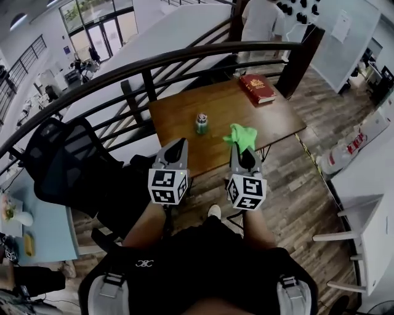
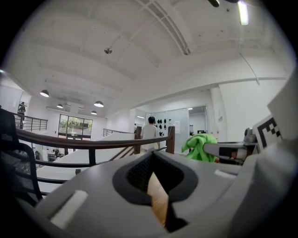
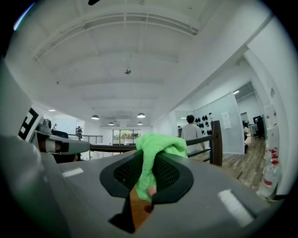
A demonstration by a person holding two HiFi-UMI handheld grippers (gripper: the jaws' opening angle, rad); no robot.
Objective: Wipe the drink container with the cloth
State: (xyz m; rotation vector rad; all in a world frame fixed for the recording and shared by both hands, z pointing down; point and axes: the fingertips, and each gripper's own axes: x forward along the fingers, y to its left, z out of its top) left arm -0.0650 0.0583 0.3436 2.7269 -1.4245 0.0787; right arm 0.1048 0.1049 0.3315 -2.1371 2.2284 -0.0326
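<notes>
Left gripper (image 1: 176, 146): held level over the near edge of the surface, jaws pressed together with nothing between them; in the left gripper view (image 2: 153, 158) only a thin seam shows between the pads. Right gripper (image 1: 244, 149): level beside the left one, jaws pinching a bright green cloth (image 1: 241, 136), which bunches out past the tips; in the right gripper view (image 3: 148, 162) the cloth (image 3: 156, 148) fills the gap between the jaws and hangs down through it. Drink container (image 1: 201, 123): small, green, silver-topped, upright on the wooden surface (image 1: 178, 111), just beyond the left gripper's tips and left of the cloth, touching neither gripper. Red book (image 1: 257, 88): lying flat at the far right corner of the surface, well apart from the container. Black mesh chair (image 1: 61, 163): on the floor to the left of the surface. Dark curved railing (image 1: 154, 61): runs behind the surface. Person (image 1: 261, 18): standing beyond the railing, far right. Wood plank floor (image 1: 308, 203): right of the surface.
</notes>
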